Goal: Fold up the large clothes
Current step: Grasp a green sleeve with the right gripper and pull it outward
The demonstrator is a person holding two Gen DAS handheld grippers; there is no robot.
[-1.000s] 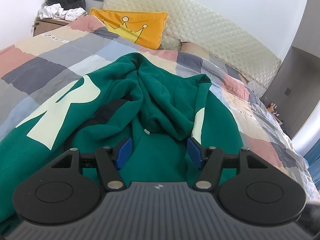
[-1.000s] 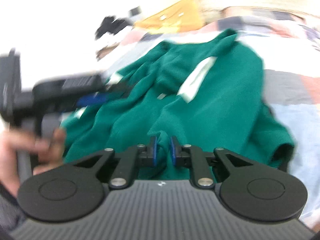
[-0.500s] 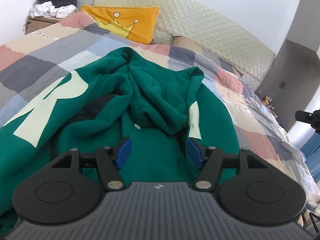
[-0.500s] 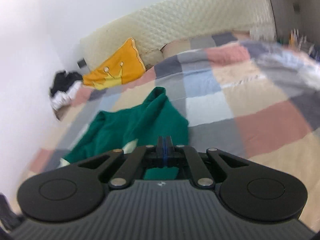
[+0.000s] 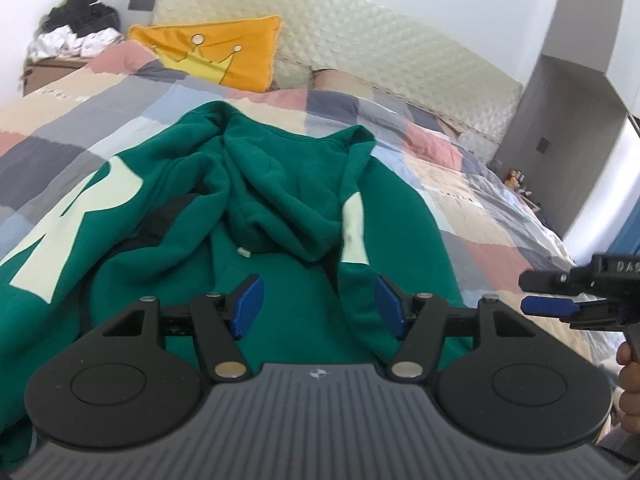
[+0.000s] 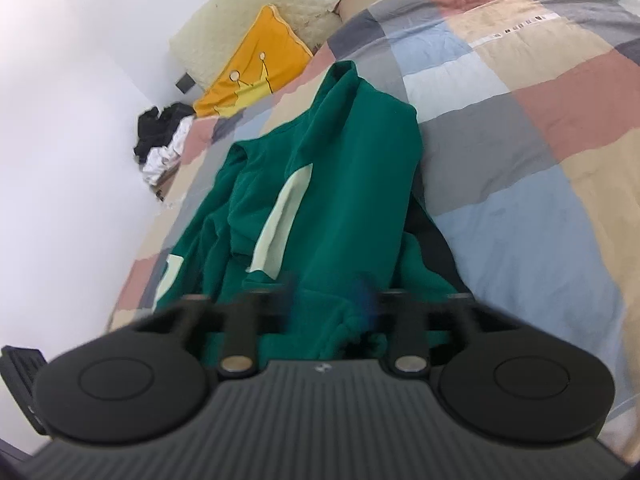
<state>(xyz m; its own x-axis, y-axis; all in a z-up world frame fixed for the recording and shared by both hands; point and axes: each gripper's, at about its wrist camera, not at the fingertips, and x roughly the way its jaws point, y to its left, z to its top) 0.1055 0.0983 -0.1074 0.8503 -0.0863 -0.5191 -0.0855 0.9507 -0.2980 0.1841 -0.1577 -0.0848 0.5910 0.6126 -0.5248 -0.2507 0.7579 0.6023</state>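
Left wrist view: my left tool (image 5: pixel 318 306) hangs with its blue pads spread apart, gripping nothing, over the green hoodie (image 5: pixel 280 208), which lies rumpled on the patchwork quilt (image 5: pixel 460 168) of the bed, hood bunched at the middle. My right tool (image 5: pixel 568 304) shows at the right edge.

Right wrist view: my right tool (image 6: pixel 330 300) is opening, pads blurred, green cloth under them but not pinched. I judge a fold has just been laid; next I need a fresh edge to grasp.
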